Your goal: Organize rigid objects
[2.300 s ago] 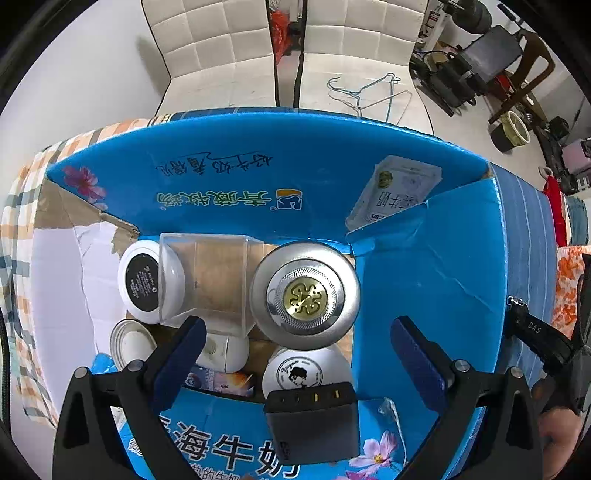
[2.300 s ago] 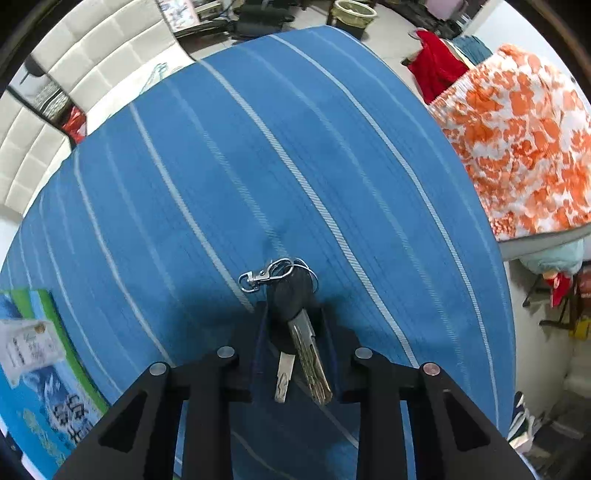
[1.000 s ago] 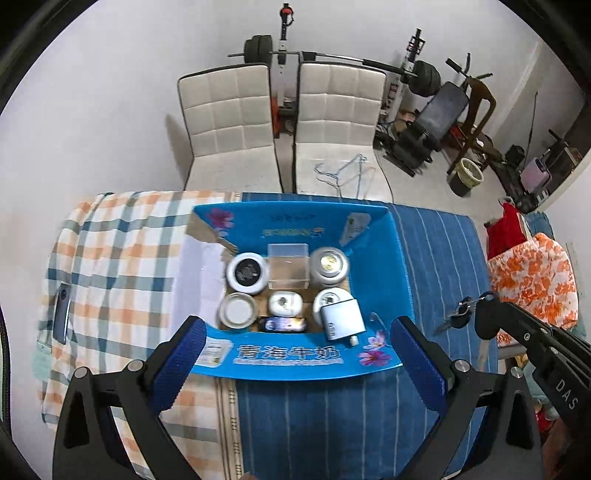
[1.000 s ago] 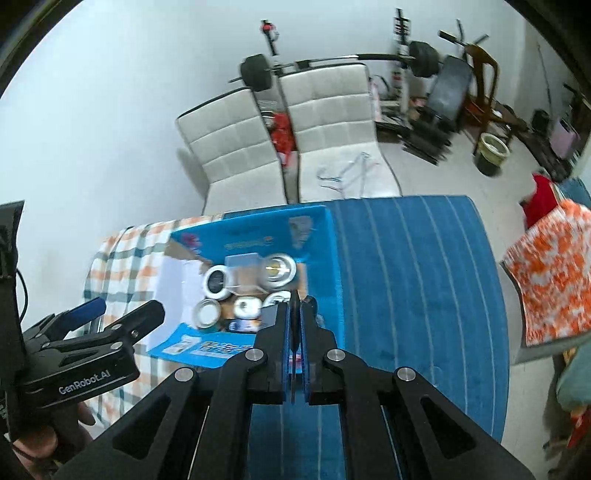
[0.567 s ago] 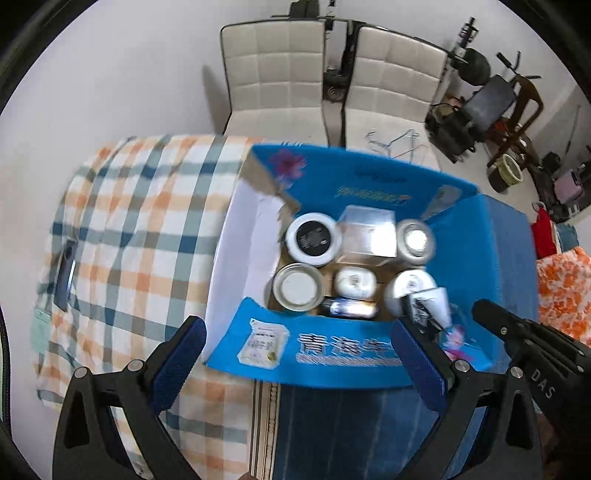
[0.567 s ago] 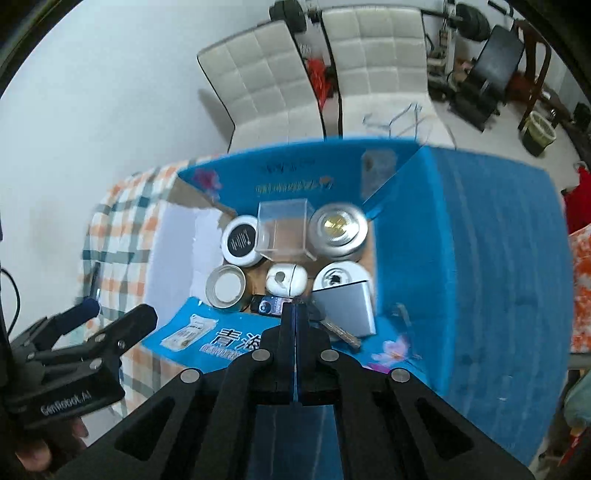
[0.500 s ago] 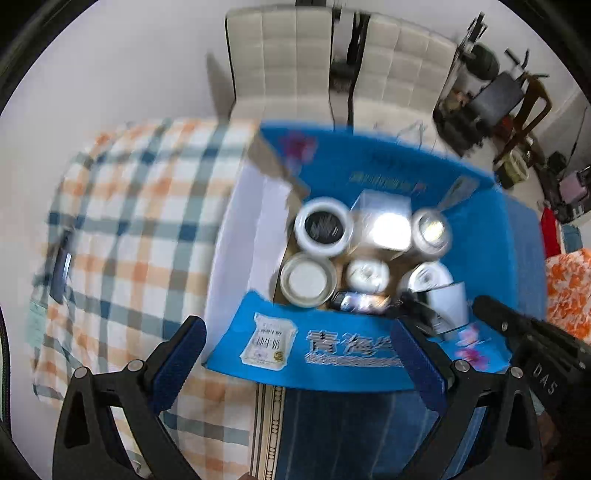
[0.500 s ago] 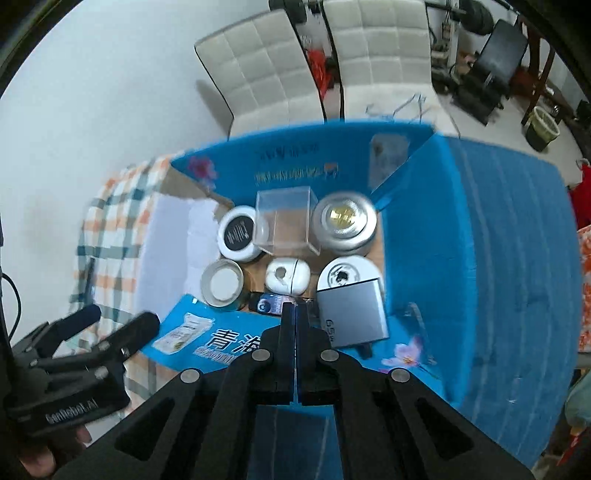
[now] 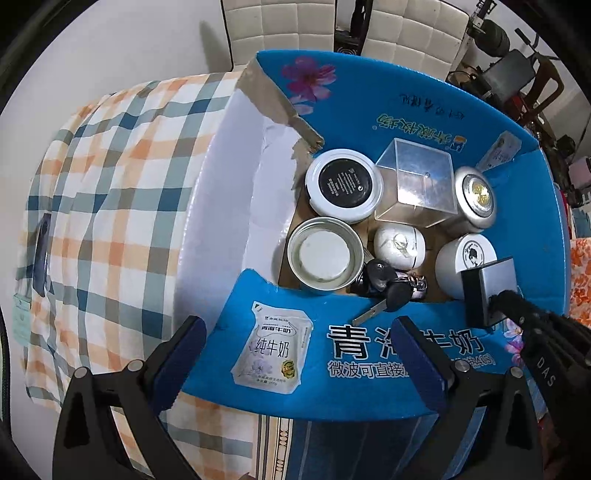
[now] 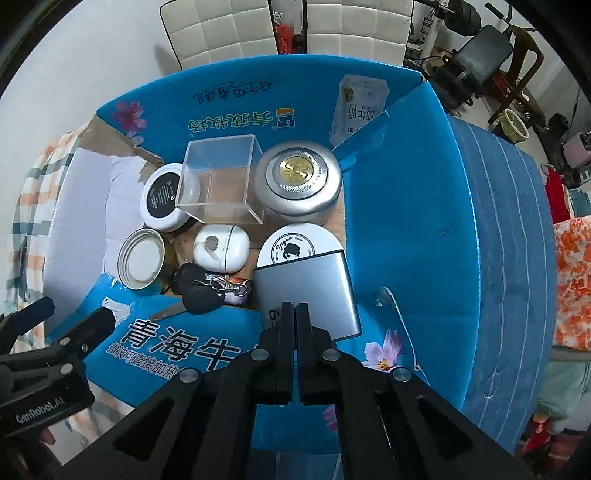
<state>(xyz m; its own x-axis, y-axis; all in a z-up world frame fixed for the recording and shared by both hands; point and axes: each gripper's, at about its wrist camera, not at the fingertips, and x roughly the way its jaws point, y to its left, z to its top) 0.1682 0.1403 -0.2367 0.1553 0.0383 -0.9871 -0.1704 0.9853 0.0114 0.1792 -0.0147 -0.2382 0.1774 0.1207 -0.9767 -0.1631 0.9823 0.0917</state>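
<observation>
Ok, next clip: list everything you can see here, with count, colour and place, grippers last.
cardboard box: 1, blue, flaps open, on the table
round tins: 4, white or silver, inside the box
clear cube: 1, transparent, back row between two tins
earbud case: 1, white, box middle
keys: 1 bunch, black fob, at the near edge of the box, blade over the front flap
flat case: 1, silver-grey, leaning on the front right tin
checked cloth: 1, orange, blue and white, left of the box
chairs: 2, cream, behind
left gripper: open
right gripper: shut, empty
</observation>
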